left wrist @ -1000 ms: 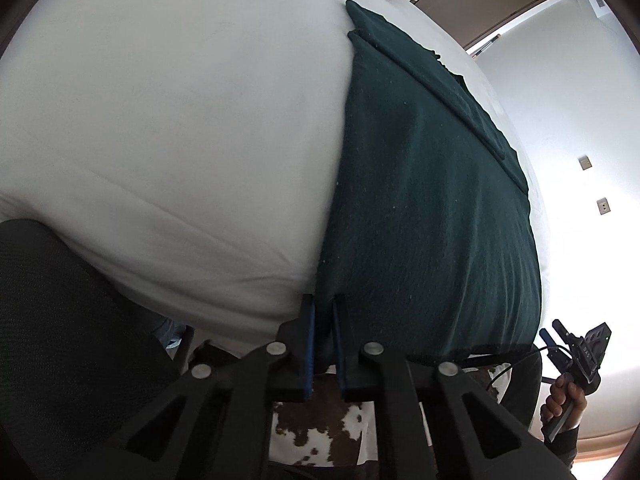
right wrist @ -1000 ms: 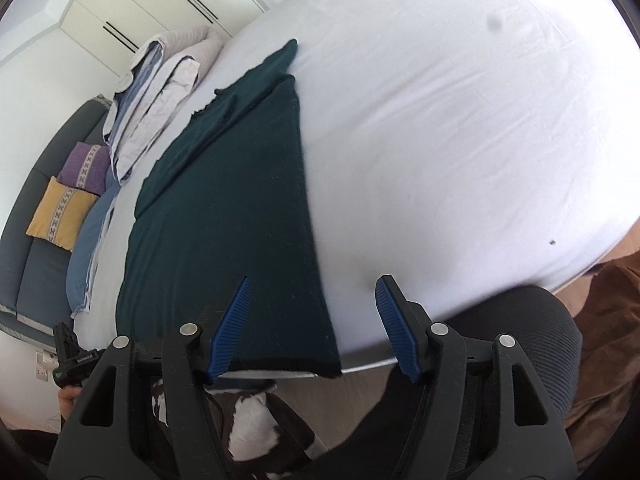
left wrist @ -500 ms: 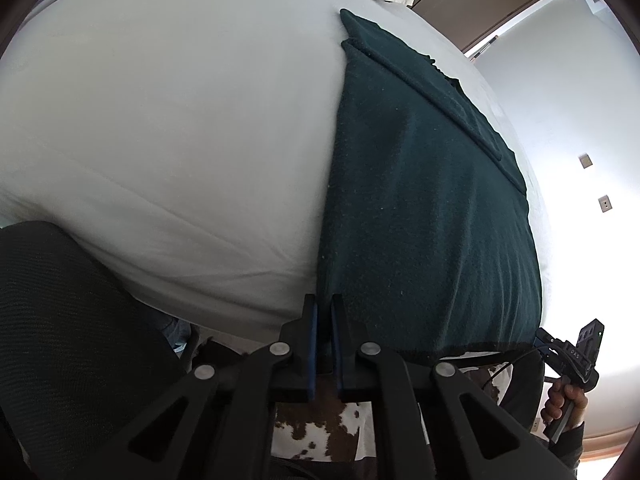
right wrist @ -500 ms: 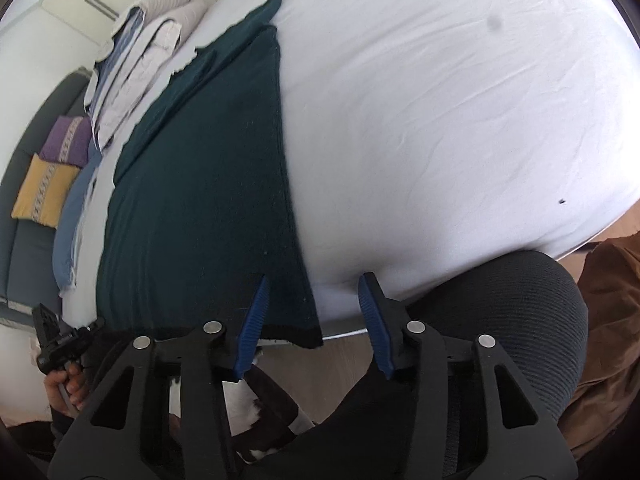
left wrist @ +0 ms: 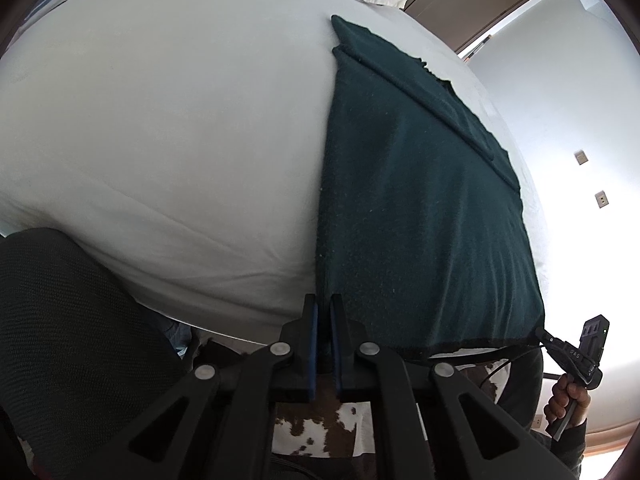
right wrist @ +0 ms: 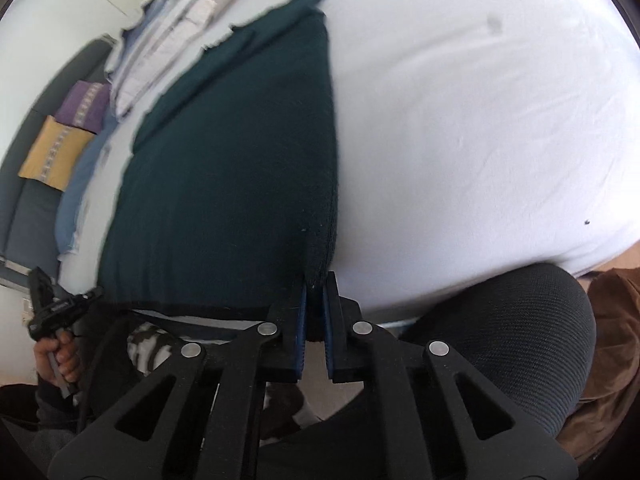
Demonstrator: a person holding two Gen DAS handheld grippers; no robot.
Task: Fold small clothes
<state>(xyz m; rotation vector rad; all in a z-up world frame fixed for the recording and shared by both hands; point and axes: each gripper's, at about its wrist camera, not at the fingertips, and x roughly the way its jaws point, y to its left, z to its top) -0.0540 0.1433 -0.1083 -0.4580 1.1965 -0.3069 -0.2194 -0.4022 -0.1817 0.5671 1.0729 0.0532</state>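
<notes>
Dark-green knit: garment (left wrist: 420, 200) lies flat on the white bed (left wrist: 160, 140), its near hem at the bed's front edge.
Left wrist view, left tool (left wrist: 324, 308): I have its blue pads drawn together on the garment's near left corner; same pinch as half a second ago, no slip I can see.
Left wrist view, far side: right tool (left wrist: 576, 350) shows small at the garment's other near corner; from here I cannot tell whether it is shut.
Right wrist view, right tool (right wrist: 315, 292): pads now clamped on the near right corner of the garment (right wrist: 240, 160). A second ago they stood wide apart over that edge, then narrowed; the closure is new.
Right wrist view, background: left tool (right wrist: 60, 304) at the opposite corner; folded bedding (right wrist: 160, 52) at the bed's far end. Picture is motion-blurred.
Meaning: both near corners look secured. My judgement is that grasping is complete and I can lift the hem and carry it to the far edge for the fold.
Risk: thick knit may sag between the corners.
</notes>
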